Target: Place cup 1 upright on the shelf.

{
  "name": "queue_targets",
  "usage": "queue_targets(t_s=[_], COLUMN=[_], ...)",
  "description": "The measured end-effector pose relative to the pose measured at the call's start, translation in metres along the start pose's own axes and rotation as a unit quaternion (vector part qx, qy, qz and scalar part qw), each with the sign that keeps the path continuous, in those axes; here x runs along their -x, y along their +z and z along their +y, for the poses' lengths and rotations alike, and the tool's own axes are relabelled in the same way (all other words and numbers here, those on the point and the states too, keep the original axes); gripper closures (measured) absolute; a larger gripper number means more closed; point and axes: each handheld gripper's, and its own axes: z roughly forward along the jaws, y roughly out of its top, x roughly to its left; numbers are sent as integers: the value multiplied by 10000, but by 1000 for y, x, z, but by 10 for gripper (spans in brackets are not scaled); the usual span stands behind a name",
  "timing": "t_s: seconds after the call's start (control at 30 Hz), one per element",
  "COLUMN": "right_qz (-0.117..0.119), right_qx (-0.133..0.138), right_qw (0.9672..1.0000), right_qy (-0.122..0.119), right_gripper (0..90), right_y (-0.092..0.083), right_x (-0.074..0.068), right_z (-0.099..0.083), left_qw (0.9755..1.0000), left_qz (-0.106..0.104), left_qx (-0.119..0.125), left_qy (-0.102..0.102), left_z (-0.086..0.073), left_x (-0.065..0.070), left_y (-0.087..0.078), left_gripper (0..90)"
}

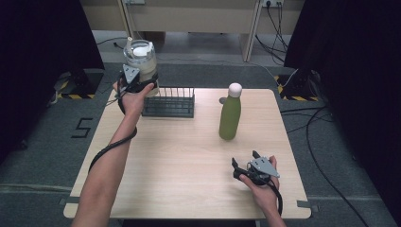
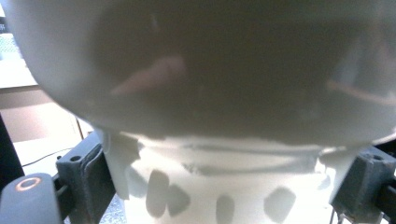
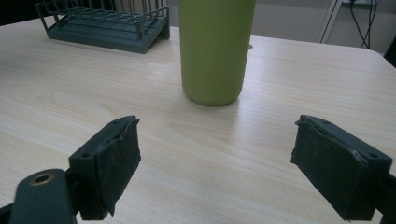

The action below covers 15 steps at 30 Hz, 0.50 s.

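Note:
My left gripper [image 1: 135,80] is shut on a clear tumbler with a white lid [image 1: 140,59], held in the air above the left end of a dark wire rack [image 1: 169,103]. In the left gripper view the tumbler [image 2: 210,116] presses against both pads [image 2: 95,172]. A green bottle with a white cap [image 1: 230,113] stands upright right of the table's middle. My right gripper [image 1: 246,163] rests low near the front right, open and holding nothing. Its pads [image 3: 116,163] point at the green bottle [image 3: 215,51].
The wooden table [image 1: 189,161] has bare room across its middle and front. The dark wire rack [image 3: 105,23] sits at the back left. A small round mark [image 1: 222,100] lies behind the bottle. Cables [image 1: 312,137] run over the floor on the right.

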Motion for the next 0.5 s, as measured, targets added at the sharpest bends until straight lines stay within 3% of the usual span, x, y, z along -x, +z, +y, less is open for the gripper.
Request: queue_targets(t_s=[0.13,0.5], right_qz=[5,25], right_qx=[-4,12], right_qw=[10000,10000], right_qy=[13,1], right_gripper=[147,147], right_y=[0,0], right_x=[0,0], right_z=[0,0], left_qw=[10000,9999], left_qz=[3,20], left_qx=[-33,-96], left_qy=[-56,33], left_z=[-4,-9], left_x=[1,2], left_y=[3,10], left_gripper=[103,102])
